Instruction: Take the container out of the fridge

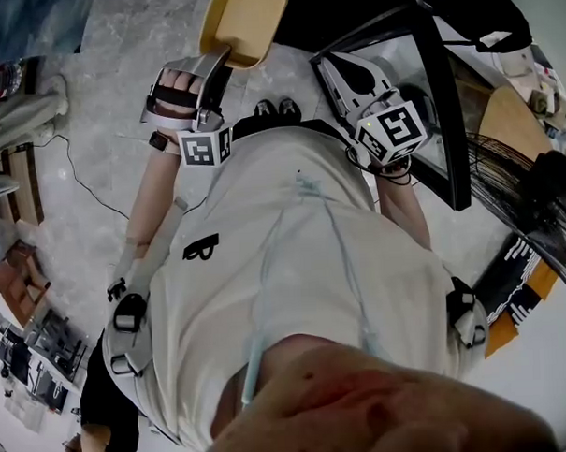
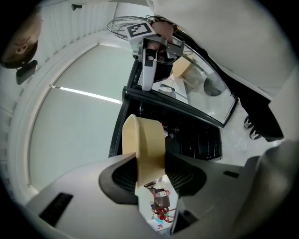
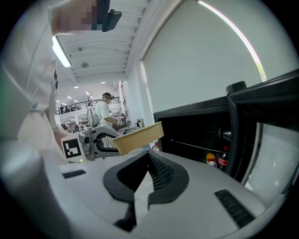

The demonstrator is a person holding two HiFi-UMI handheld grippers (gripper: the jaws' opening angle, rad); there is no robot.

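Note:
A tan, bowl-like container (image 1: 246, 21) is out in the air in front of me, and my left gripper (image 1: 221, 56) is shut on its rim. In the left gripper view the container (image 2: 142, 140) stands edge-on between the two pads, with the black fridge (image 2: 196, 135) behind it. My right gripper (image 1: 337, 68) hangs beside the glass fridge door (image 1: 439, 101) with its jaws shut and nothing in them. In the right gripper view, its pads (image 3: 148, 154) meet, and the container (image 3: 138, 137) shows just beyond them. The fridge interior (image 3: 196, 135) stands open.
Bottles (image 3: 223, 159) stand on a lower shelf inside the fridge. The open door (image 3: 264, 135) is at my right. A wire fan (image 1: 511, 187) stands at the right, and a cable (image 1: 80, 182) lies on the floor at the left. A person (image 3: 103, 112) works far behind.

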